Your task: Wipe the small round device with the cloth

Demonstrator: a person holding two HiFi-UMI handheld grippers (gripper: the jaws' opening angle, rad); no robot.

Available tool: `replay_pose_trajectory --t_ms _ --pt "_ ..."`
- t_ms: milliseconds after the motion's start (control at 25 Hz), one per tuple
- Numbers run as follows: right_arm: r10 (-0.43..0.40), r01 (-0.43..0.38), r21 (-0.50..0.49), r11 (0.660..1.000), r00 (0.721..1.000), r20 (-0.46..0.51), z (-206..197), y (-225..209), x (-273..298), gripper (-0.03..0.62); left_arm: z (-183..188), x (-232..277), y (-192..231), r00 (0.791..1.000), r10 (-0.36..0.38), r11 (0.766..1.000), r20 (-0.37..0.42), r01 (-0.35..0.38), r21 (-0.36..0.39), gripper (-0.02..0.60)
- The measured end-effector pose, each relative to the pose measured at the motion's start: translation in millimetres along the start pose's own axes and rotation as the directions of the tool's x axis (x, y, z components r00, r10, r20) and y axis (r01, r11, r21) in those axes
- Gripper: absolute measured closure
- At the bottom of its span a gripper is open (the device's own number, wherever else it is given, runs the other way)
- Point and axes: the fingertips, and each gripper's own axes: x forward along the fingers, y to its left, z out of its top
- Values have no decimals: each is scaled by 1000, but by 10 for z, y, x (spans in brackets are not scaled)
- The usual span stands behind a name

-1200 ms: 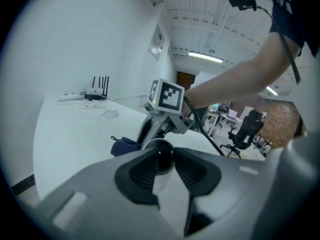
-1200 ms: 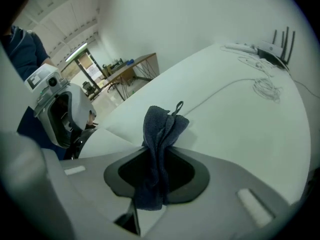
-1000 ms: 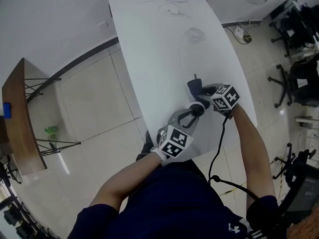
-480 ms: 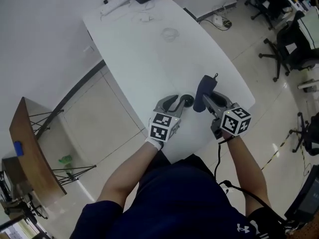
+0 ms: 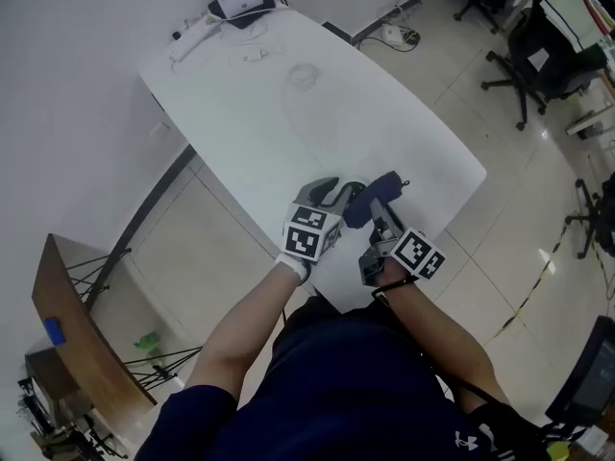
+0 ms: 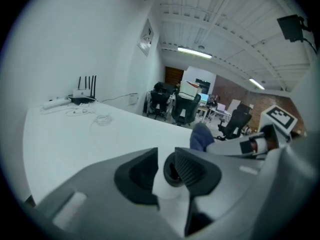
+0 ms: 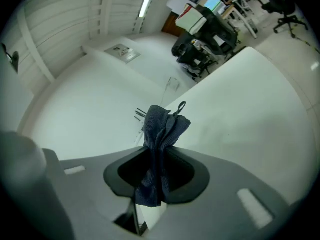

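over the near edge of a white table (image 5: pixel 288 113), cloth and device held side by side
left gripper (image 5: pixel 341 192) clamps the small round device (image 6: pixel 172 176); right gripper (image 5: pixel 379 219) pinches the dark blue cloth (image 7: pixel 160 134) just beside it, near black-and-white marker cubes (image 5: pixel 312 233).

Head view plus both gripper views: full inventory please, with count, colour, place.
table: 1, white, centre
small round device: 1, dark, in left tongs, near table end
cloth: 1, dark blue, in right tongs
router: 1, white, black antennas, far table end
cable coil: 1, white, far half of table
office chairs: several, black, floor right
wooden stand: 1, brown, floor left
left tongs: 1, grey, shut on small round device
right tongs: 1, grey, shut on cloth
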Motion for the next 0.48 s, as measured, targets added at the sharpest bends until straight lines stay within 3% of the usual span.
replay_pose_trajectory --t_ms 240,480 --pt "-58 39 199 979 994 91 -173 -272 -88 493 -43 11 -96 998 -44 997 -39 46 67 476" --pt "-98 55 300 952 987 127 -332 -528 -56 493 -59 41 -79 998 -47 992 -36 51 112 478"
